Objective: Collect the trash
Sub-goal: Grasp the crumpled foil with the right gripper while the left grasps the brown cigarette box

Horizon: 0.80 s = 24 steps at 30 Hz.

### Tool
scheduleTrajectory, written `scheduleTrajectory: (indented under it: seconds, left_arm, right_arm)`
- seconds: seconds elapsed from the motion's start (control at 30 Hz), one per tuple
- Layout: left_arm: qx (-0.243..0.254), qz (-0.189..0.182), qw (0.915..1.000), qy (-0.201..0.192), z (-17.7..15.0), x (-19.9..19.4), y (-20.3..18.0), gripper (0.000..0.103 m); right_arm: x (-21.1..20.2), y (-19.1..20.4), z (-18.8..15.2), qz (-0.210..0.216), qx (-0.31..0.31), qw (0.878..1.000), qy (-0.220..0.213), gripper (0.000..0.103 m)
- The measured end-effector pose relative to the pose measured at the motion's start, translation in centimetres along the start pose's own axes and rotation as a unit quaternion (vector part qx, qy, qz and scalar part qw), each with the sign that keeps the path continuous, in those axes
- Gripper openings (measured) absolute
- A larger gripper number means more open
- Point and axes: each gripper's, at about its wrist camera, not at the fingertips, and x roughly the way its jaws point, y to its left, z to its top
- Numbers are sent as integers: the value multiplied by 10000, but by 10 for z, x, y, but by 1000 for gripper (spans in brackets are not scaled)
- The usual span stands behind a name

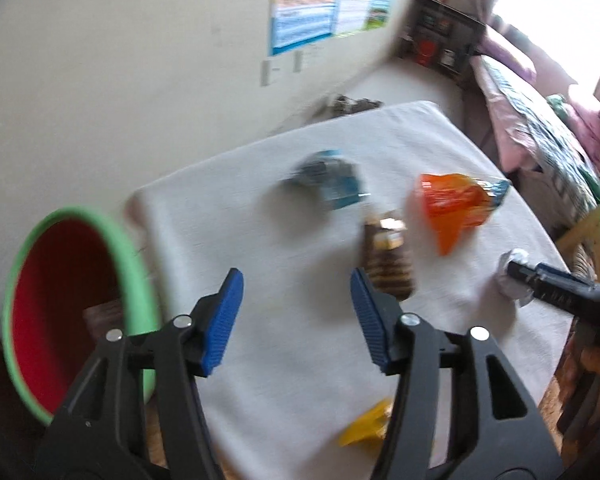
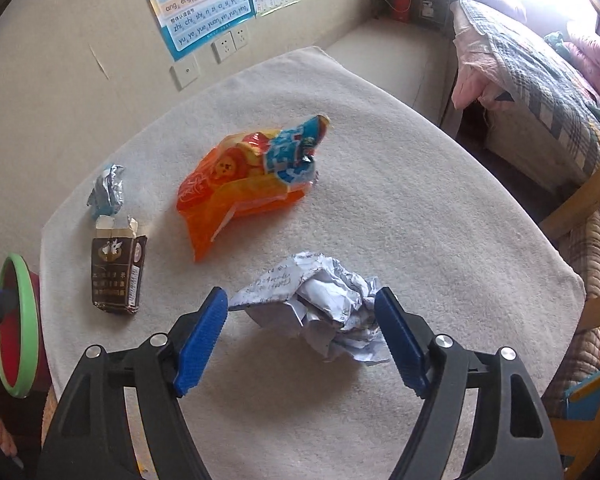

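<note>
At the far left, off the table's left edge, a bin (image 1: pixel 80 304) with a green rim and a red inside tilts its mouth toward the cloth; in the right wrist view its rim (image 2: pixel 18 320) sits just beside the table corner. The table (image 2: pixel 380 200) wears a pale towel-like cloth whose corners are rounded, with the wall close behind the far-left edge and open floor beyond the far corner.

The left gripper (image 1: pixel 296 304) hangs over the near-left part of the cloth with its blue pads apart and nothing between them. Below it, near the front edge, lies a yellow wrapper (image 1: pixel 366 426). Ahead stands a brown cigarette pack (image 2: pixel 116 272), torn open at the top, and just behind it a crumpled blue-silver wrapper (image 2: pixel 108 192), both near the left edge. A clear strip of cloth separates them from the orange snack bag (image 2: pixel 248 188) at mid-table.

Nearer the front, the crumpled white paper (image 2: pixel 324 312) lies between the pads of the right gripper (image 2: pixel 302 328), which is spread wide; the right pad looks close against the paper, the left stands clear of it. To the right, bare cloth runs to the table's edge, then a wooden frame and a bed (image 2: pixel 540 80).
</note>
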Motion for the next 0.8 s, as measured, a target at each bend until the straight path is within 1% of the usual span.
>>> scheduleTrajectory:
  seconds: [0.07,0.13,0.23,0.37,0.43,0.47,0.53,0.6,0.67,0.8]
  left_arm:
    - [136,-28,9999,87,4,16,-18,55]
    - [293,-36,9992,252,7,36,-36,55]
    - [487,-21,9977,463,14,62,-60,56]
    - [668,145,9946,775,14,89,-74,56]
    - [632,182,9930,982,11,100,-74,52]
    - [563,100,9931,1028,10,101,-72,47]
    - [511,115,9939,966,9,97,-71,46]
    - [451,134,9957,799,8,87,-69,45]
    - [333,45,9979,556,7,67,-63,45]
    - [320,-69,9990,306,1,35,-53,45]
  right_arm:
    - [-3,-7,-3,67,154,9999,-13,74]
    - [-8,-16,-6,259,391,9989,-35,74]
    - [-16,-22,-12,414,457,9981,-42,75]
    - [-26,-30,-20,560,587,9967,-44,77]
    - [-32,-35,-22,637,665,9957,-83,77]
    - [-36,-37,-23,627,670,9957,-107,77]
    - [-40,-40,-23,594,670,9959,-154,77]
    - [-42,-45,-21,572,719,9956,-186,77]
    - [-40,-48,-19,575,767,9953,-151,77]
    - [-33,-44,-13,661,801,9946,-92,77]
